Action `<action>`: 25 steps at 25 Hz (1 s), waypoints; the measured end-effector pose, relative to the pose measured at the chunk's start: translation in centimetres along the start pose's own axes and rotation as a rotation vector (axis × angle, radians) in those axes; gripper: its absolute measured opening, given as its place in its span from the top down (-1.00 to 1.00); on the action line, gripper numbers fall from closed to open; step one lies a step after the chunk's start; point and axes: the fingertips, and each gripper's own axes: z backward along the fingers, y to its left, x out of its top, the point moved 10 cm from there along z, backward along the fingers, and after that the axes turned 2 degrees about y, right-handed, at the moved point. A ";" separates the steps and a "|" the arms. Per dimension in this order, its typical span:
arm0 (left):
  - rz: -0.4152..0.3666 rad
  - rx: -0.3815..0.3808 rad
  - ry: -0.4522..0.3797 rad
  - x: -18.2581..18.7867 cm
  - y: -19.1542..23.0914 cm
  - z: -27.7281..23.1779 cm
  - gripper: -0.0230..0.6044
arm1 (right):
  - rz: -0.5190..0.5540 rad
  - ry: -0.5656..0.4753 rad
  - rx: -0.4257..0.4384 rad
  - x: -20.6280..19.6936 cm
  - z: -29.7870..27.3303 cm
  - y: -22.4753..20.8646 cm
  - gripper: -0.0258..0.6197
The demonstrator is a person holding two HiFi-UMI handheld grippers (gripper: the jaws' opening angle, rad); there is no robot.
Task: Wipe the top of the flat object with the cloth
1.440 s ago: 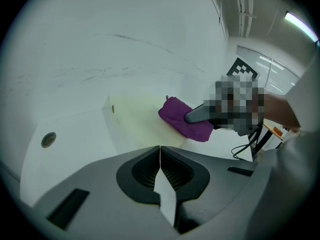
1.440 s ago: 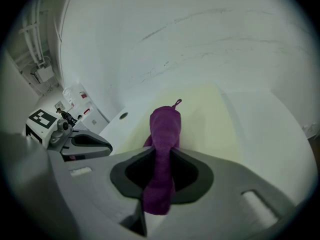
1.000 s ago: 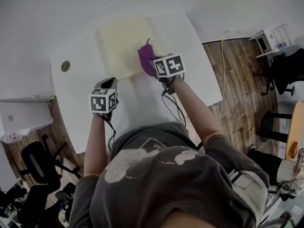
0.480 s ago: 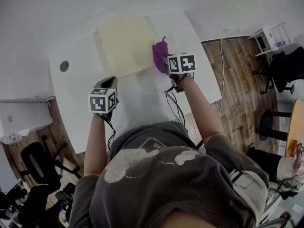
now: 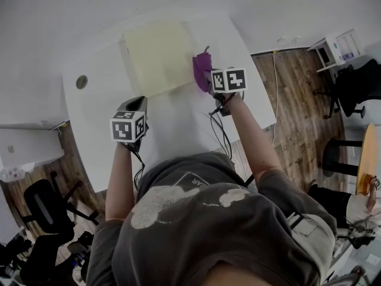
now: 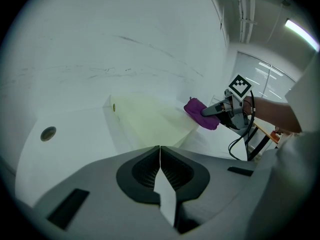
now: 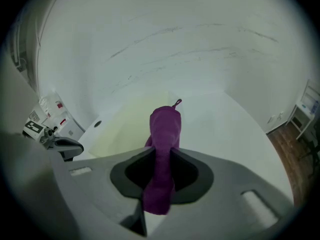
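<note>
A pale yellow flat board (image 5: 158,55) lies on the white table (image 5: 178,124), towards its far side. My right gripper (image 5: 209,80) is shut on a purple cloth (image 5: 202,68), which sits at the board's right edge, mostly over the bare table. In the right gripper view the cloth (image 7: 163,131) stands up between the jaws, with the board (image 7: 122,124) ahead and to the left. My left gripper (image 5: 137,104) hovers near the table's middle, short of the board's near edge. Its jaws (image 6: 160,156) are shut with nothing in them, and the board (image 6: 150,121) and cloth (image 6: 199,113) show beyond.
A round cable hole (image 5: 81,82) sits in the table left of the board. Cables (image 5: 221,137) trail from both grippers to the person. The table's right edge (image 5: 265,94) borders wooden floor with a white shelf (image 5: 339,47) and chairs (image 5: 360,88).
My right gripper has carried the purple cloth rightwards, from the board's right part to its right edge. The left gripper has stayed where it was.
</note>
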 end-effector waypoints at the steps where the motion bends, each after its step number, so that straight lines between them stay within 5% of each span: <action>1: 0.000 -0.004 -0.007 -0.2 0.1 0.3 0.94 | 0.002 -0.005 -0.004 -0.1 0.3 0.3 0.69; 11: 0.012 -0.099 -0.089 -2.2 0.2 5.2 0.94 | -0.001 -0.062 -0.018 -2.7 3.5 5.6 0.69; 25: -0.082 -0.265 -0.175 -6.1 0.9 9.3 0.94 | -0.016 -0.144 -0.116 -12.0 7.0 13.3 0.69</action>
